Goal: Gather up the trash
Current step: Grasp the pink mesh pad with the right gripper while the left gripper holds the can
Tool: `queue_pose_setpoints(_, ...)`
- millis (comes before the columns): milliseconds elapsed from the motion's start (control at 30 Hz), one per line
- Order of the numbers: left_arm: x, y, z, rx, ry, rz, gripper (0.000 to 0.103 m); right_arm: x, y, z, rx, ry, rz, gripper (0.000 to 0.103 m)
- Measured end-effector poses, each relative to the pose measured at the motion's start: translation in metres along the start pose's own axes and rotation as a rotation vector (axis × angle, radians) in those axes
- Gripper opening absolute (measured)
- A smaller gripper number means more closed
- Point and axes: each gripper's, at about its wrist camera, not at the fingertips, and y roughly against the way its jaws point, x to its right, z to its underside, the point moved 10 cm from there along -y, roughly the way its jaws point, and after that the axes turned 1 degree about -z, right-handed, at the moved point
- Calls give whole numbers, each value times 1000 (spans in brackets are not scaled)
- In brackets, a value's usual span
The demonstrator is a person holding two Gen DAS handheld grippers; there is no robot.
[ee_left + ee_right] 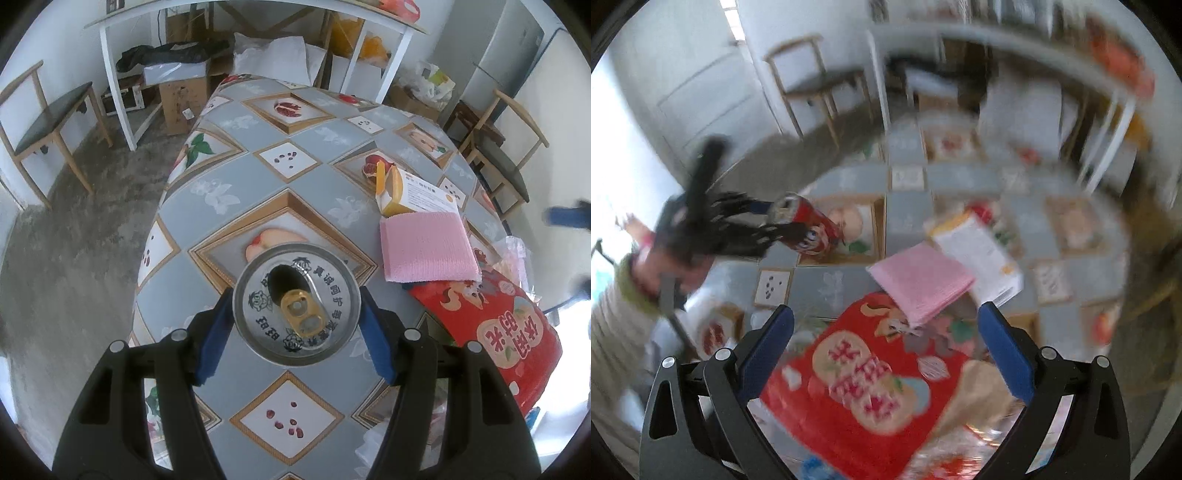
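In the left wrist view, the left hand-held gripper (295, 317) pinches an opened can (296, 305) by its sides, upright above the counter (236, 177); I judge a loose squeeze could let it slip and spill. In the blurred right wrist view, the right hand-held gripper (886, 354) is spread and empty, a red snack bag (864, 391) directly beneath its fingers, a pink cloth (921, 282) just ahead; hasty closing might catch the cloth instead.
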Motion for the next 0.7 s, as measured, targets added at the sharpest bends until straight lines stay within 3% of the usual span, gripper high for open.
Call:
queue_pose_setpoints(100,0,0,1,2,4,9,62,27,-25,-2,-88,-262,-118,97)
queue_pose_setpoints(233,-1,-1,-1,4,3,18,62,51,-42,3,-102,-464,-203,96)
queue_pose_setpoints(533,-1,-1,-2,7,11,22,62,61,-77,7,-135,-589,-275,77)
queue_pose_setpoints(700,-1,-2,-2,6,14,21,62,59,-85,7,-143,-589,-290,58)
